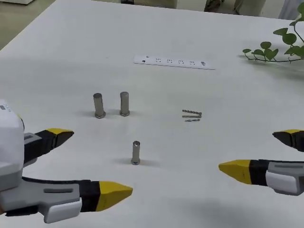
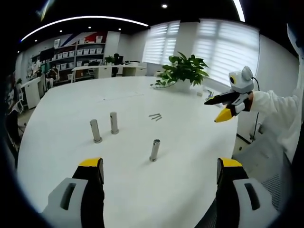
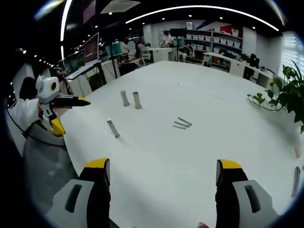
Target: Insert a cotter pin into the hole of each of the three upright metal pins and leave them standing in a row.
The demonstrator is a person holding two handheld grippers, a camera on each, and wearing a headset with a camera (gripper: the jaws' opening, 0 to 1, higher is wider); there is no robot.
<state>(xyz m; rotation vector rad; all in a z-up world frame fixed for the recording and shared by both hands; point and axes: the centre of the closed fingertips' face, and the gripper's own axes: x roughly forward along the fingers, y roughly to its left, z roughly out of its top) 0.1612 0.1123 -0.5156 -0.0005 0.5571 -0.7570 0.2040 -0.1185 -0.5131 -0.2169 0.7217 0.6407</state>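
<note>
Three upright metal pins stand on the white table: two side by side at the back (image 1: 99,105) (image 1: 124,104) and one alone nearer me (image 1: 136,153). Several cotter pins (image 1: 192,115) lie in a small pile to their right. My left gripper (image 1: 94,162) is open at the lower left, nothing between its yellow-tipped fingers. My right gripper (image 1: 256,151) is open at the lower right, also empty. In the left gripper view the near pin (image 2: 155,150) stands ahead between the jaws; the right gripper view has the cotter pins (image 3: 181,123) ahead.
A white power strip (image 1: 174,62) lies flat behind the pins. A leafy plant (image 1: 280,46) reaches in at the far right. In the gripper views, desks, shelves and windows of an office lie beyond the table.
</note>
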